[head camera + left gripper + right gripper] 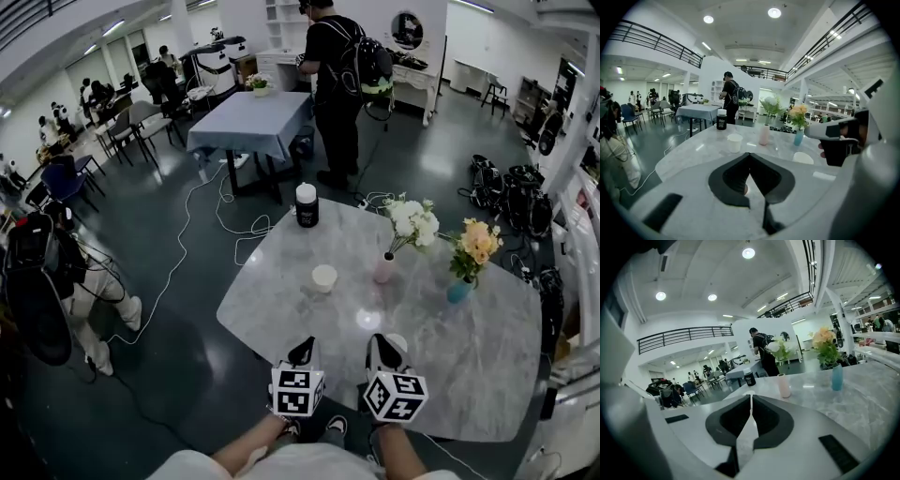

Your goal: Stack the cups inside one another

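Two grippers are at the near edge of the grey marble table (281, 309), and both are empty; your left gripper (750, 155) has its jaws pressed together at the tips with nothing between them; your right gripper (751, 395) is closed the same way, on nothing.

One white cup (324, 277) stands upright near the middle of the table, well apart from both grippers; a second white cup (803, 158) sits close to the near edge, just beside the right gripper, which half hides it in the head view. Beyond the middle cup, to its right, stand a pink vase (384, 269) of white flowers and a blue vase (458, 292) of orange flowers; further back is a black jar with a white lid (307, 204).

The stacking looks not yet begun, so the risks lie in the first reach:
- If you arrive with the jaws closed, you would likely push a light cup rather than grip it; it could tip or slide.
- The near cup is close to the table edge; a nudge from the right gripper might send it off.
- The pink vase is near the middle cup and looks top-heavy; a wide approach could topple it.
- A hard pinch on a rim may dent it, and a tilted cup may jam rather than nest.
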Tool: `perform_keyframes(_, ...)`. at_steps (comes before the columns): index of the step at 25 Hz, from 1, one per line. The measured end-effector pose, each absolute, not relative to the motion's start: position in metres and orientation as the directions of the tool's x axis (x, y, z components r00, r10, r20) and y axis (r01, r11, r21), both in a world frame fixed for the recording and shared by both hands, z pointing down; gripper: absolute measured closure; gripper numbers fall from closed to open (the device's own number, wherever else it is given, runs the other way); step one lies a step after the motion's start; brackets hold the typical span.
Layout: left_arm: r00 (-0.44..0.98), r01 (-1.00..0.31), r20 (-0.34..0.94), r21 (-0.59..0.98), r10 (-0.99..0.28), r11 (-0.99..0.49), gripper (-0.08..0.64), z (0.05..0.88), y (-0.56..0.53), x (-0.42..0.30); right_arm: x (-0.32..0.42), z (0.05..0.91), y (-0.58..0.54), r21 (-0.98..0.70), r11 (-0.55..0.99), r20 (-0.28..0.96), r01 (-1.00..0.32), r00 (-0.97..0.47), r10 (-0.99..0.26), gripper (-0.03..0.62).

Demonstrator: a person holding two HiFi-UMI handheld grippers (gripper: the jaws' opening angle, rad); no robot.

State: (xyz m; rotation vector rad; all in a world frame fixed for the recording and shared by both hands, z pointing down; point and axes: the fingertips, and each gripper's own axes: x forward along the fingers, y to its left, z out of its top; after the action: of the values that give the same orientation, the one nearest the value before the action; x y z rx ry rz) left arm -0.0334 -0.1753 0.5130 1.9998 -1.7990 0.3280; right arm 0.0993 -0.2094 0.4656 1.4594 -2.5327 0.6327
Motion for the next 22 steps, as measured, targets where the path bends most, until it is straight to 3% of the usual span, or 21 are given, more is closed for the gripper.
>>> perform_keyframes(12, -0.049, -0.981, 0.463, 0.143, -0.885, 0.129, 0.565, 0.519, -0.177, -0.061, 0.046, 0.491, -0.232, -0.322, 0.57, 0.377, -0.756, -0.655, -0.655, 0.574)
perform_keyframes(22, -0.031, -0.985, 0.502, 0.134, -0.864, 0.113, 0.565, 0.542, -0.21, -0.106, -0.008, 0.515, -0.265, -0.303, 0.585, 0.417, -0.752, -0.657, -0.629, 0.573)
